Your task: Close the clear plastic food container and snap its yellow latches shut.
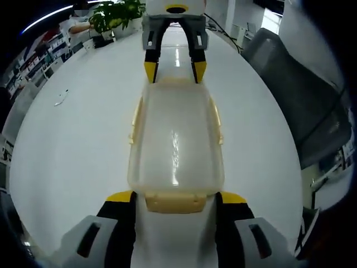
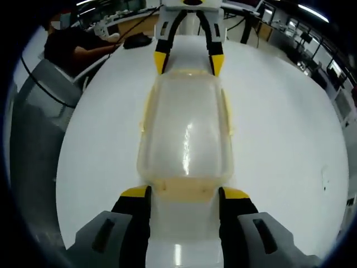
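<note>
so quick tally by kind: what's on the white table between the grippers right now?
Clear plastic container with lid on: 1
Grippers at its short ends: 2, left gripper and right gripper
Small pale object lying on the table, too small to identify: 1
Potted plant at the far edge: 1
Total: 5

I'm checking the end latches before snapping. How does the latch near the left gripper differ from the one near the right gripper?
The left gripper's end latch sits between its jaws, a raised yellow tab. The right gripper's end latch looks flatter and paler under the container's edge. Both are yellowish; neither is gripped.
</note>
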Motion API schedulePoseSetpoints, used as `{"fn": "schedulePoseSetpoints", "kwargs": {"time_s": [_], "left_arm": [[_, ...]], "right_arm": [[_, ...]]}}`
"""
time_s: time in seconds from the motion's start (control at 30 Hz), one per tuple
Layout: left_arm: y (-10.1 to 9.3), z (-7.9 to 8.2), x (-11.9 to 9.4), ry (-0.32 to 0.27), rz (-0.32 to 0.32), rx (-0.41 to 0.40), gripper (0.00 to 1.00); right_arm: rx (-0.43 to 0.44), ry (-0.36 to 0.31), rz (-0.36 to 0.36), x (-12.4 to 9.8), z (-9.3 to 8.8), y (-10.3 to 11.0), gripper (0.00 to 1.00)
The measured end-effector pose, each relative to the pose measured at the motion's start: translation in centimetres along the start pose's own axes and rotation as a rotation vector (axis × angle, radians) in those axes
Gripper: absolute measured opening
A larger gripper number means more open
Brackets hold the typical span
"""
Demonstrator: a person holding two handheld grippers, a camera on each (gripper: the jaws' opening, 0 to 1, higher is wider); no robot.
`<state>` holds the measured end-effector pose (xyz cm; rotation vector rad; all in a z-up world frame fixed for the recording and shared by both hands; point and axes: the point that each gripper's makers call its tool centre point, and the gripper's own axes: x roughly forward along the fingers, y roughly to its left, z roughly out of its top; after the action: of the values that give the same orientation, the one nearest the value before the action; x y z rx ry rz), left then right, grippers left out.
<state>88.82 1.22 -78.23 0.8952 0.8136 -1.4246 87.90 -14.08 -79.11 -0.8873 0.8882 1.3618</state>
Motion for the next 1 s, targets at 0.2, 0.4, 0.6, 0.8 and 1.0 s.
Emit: {"fn": "schedulePoseSetpoints", "kwargs": {"time_s": [0.2, 0.4, 0.6, 0.8, 1.0], "left_arm": [[0.11, 0.0, 0.01, 0.002, -0.004, 0.009, 0.49], [0.14, -0.01, 0.04, 0.01, -0.003, 0.007, 0.47], [-0.04, -0.04, 0.0, 0.025, 0.002, 0.001, 0.44], [-0.21, -0.1, -0.14, 0.031, 0.001, 0.001, 0.35], [-0.23, -0.08, -0.14, 0.037, 0.001, -0.003, 0.34]], "right_arm": [[0.004, -0.003, -0.002, -0.06, 0.08, 0.0, 0.42], [0.005, -0.003, -0.004, -0.11, 0.06, 0.0, 0.38], [0.005, 0.0, -0.006, -0.21, 0.08, 0.12, 0.38], [0.009, 0.002, -0.007, -0.32, 0.09, 0.31, 0.38], [0.013, 0.001, -0.008, -0.47, 0.11, 0.56, 0.38]]}}
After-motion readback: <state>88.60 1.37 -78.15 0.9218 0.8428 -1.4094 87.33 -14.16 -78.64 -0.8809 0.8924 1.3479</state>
